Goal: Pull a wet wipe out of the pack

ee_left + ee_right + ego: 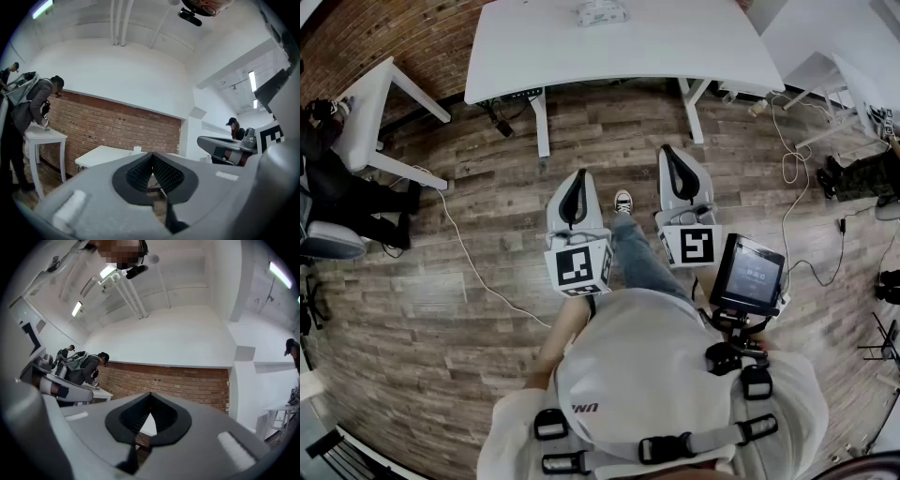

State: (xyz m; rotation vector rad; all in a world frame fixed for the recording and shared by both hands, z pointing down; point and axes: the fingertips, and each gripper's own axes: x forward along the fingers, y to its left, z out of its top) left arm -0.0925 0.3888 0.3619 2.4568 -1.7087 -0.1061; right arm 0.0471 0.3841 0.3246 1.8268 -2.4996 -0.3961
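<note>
Left claw [577, 183] and right claw [673, 159] closed, empty, over wood floor [487, 309], short of table [675, 56] edge; wipe pack [602, 11] beyond

The person wears a loose white T-shirt [647, 366] with short sleeves and small dark print at the chest, blue jeans [637, 255] and a dark sneaker [622, 201] with white trim. Pale grey harness straps [703, 439] cross the shirt, joined by black plastic buckles [666, 448]. A black clamp mount [733, 354] carries a dark-framed screen [748, 274]. The left gripper [577, 183] and the right gripper [668, 157] have smooth light grey shells, each with a black teardrop-shaped inlay. Each bears a white cube [578, 265] printed with black square markers. In the left gripper view the inner pads [166, 174] are black and finely ribbed
</note>
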